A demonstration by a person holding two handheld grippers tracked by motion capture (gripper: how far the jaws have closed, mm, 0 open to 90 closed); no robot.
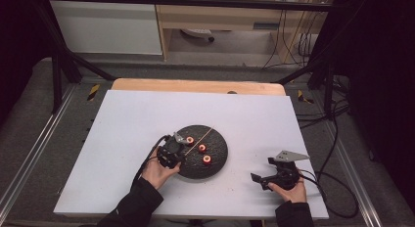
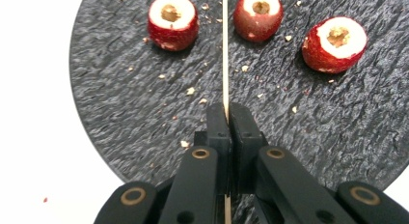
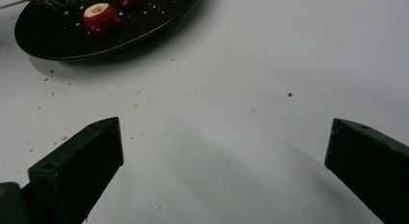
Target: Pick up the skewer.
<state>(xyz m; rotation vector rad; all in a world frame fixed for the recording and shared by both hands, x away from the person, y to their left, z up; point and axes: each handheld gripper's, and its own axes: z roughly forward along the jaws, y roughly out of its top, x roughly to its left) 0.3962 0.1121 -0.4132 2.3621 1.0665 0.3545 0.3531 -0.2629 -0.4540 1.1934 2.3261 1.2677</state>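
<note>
1. Left gripper (image 1: 172, 151): held at the near left edge of the dark round plate (image 1: 218, 161). Its jaws are pressed together on a thin wooden skewer (image 2: 225, 50), pinched low on its length so the free end reaches out over the plate, passing between two of the fruit pieces. Judged purpose: a firm low pinch keeps the skewer steady and aimed for spearing.

2. Cored red fruit pieces, three: left piece (image 2: 172, 21), middle piece (image 2: 257, 14), right piece (image 2: 334, 44). All sit on the plate, apart from one another, cored holes facing up. None is threaded on the skewer.

3. Right gripper (image 1: 271, 177): parked on the bench (image 1: 132, 124) well to the right of the plate. Its jaws stand wide apart with nothing between them. Judged purpose: waiting in reserve, possibly to steady a piece or feed it on.

4. Crumbs: scattered across the plate and on the bench near its rim, most plainly in the right gripper view.

5. Hidden or unclear:
   - The skewer's far tip runs off the top edge of the left gripper view.
   - Its near end is buried between the jaws.
   - Whether the skewer touches the plate or hovers cannot be told.
   - The fruit's kind is uncertain.
   - The plate's far part is cut off in the right gripper view.
</note>
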